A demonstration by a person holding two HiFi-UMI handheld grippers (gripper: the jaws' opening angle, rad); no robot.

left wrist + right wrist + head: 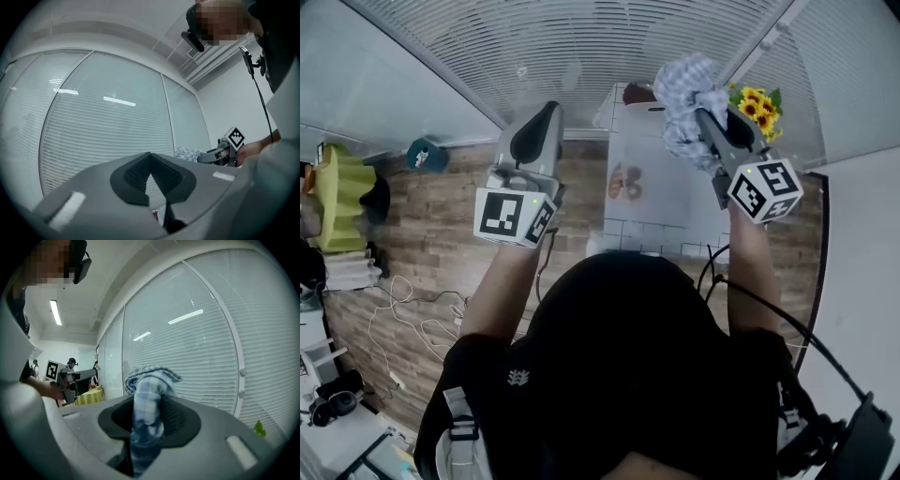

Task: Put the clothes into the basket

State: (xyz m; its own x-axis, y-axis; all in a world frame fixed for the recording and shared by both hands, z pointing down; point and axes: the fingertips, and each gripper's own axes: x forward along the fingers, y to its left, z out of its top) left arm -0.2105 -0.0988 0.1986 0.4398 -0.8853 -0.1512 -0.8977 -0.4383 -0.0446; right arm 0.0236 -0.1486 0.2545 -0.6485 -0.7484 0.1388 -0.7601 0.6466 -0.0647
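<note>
place: office-like room | signs: window blinds, ceiling strip light, floor cables

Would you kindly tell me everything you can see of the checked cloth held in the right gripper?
The checked cloth is soft, woven-looking fabric in pale blue and white plaid. It is crumpled into a bunch and pinched between the pads of the right gripper, which is raised in the air. A wad bulges above the jaws and the rest trails down between them. Nothing else visibly touches it.
</note>
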